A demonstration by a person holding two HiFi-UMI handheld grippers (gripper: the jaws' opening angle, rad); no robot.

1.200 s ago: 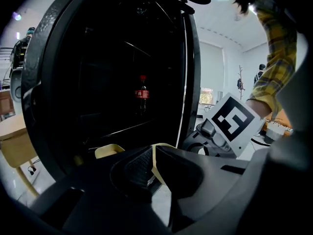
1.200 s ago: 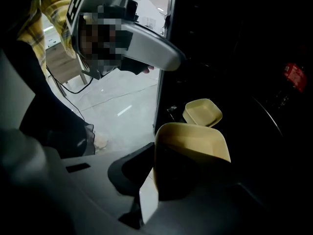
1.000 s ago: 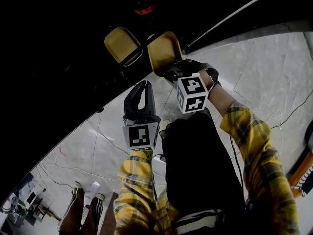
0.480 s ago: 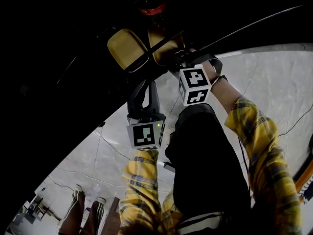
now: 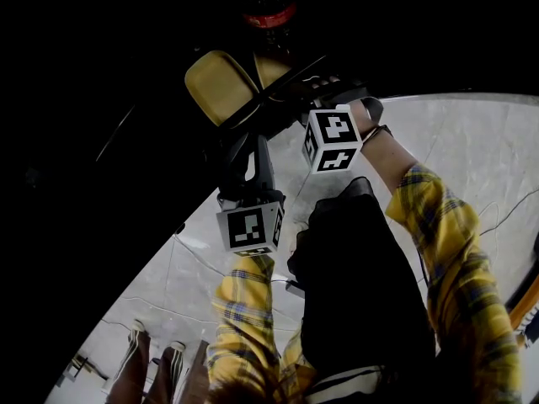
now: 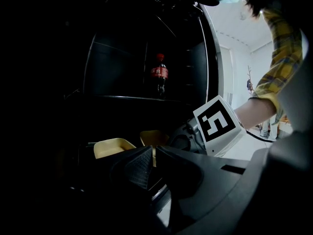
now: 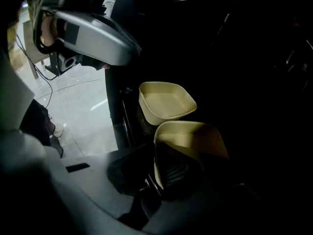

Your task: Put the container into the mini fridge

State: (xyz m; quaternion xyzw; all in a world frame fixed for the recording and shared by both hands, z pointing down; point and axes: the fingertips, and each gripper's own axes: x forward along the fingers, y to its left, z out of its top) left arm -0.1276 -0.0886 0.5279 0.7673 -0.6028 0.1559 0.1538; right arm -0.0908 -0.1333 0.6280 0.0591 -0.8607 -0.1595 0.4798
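- Pale veined floor (image 5: 472, 158) is seen behind the dark, open mini fridge (image 6: 117, 67).
- The container (image 7: 195, 141), a shallow yellow tub, is held inside the fridge opening, in the lower compartment under the shelf (image 6: 122, 98). It is tipped, with its hollow side turned towards the right gripper view.
- The near wall of the container is clamped by the right gripper (image 7: 164, 173). One ribbed jaw is pressed against the inside of the wall and the other is set against the outside.
- A second container (image 7: 166, 102) of the same yellow is seen just beyond the held one, upright in the same compartment. Whether the two touch cannot be told.
- A cola bottle (image 6: 159, 75) with a red cap and label is stood upright on the shelf above both containers.
- The left gripper (image 6: 153, 153) is held at the front edge of the fridge, to the left of the right gripper. Its jaws are drawn almost together, with only a thin slit left and nothing between them.
- The marker cube (image 6: 218, 126) of the right gripper is seen just right of the containers in the left gripper view.
- Yellow plaid sleeves (image 5: 438, 251) are worn on both arms behind the grippers.
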